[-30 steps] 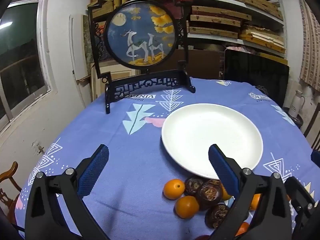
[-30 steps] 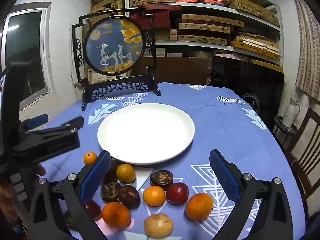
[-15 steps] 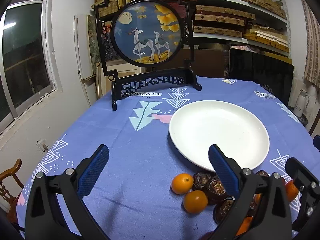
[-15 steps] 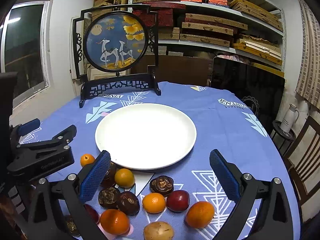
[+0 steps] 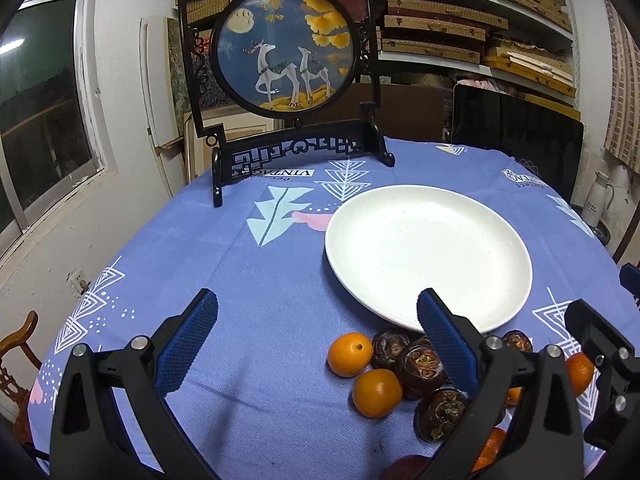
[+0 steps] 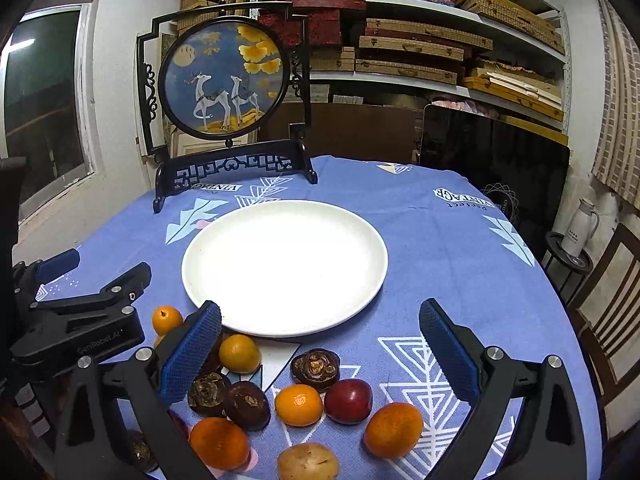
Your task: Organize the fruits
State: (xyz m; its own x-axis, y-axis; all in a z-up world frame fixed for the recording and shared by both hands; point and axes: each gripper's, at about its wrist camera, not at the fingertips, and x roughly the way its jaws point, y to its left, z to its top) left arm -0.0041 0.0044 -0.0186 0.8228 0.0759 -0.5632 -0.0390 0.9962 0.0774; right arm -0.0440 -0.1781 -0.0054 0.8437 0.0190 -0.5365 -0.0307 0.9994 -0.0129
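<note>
A white empty plate (image 5: 428,252) (image 6: 284,264) sits mid-table on the blue cloth. In front of it lies a loose pile of fruit: small oranges (image 5: 349,354) (image 6: 298,405), dark brown wrinkled fruits (image 5: 422,364) (image 6: 315,366), a red fruit (image 6: 348,400) and a tan one (image 6: 307,462). My left gripper (image 5: 318,340) is open and empty, to the left of the pile; it also shows in the right wrist view (image 6: 76,320). My right gripper (image 6: 320,352) is open and empty, above the pile.
A black framed deer screen (image 5: 285,44) (image 6: 224,80) stands at the table's far left. Shelves of boxes (image 6: 420,36) line the back wall. A white jug (image 6: 578,228) on a stand and a wooden chair (image 6: 608,320) are at the right.
Both grippers have drawn back and risen slightly, so the plate and fruit sit a little farther off. Both stay open; nothing was picked up.
</note>
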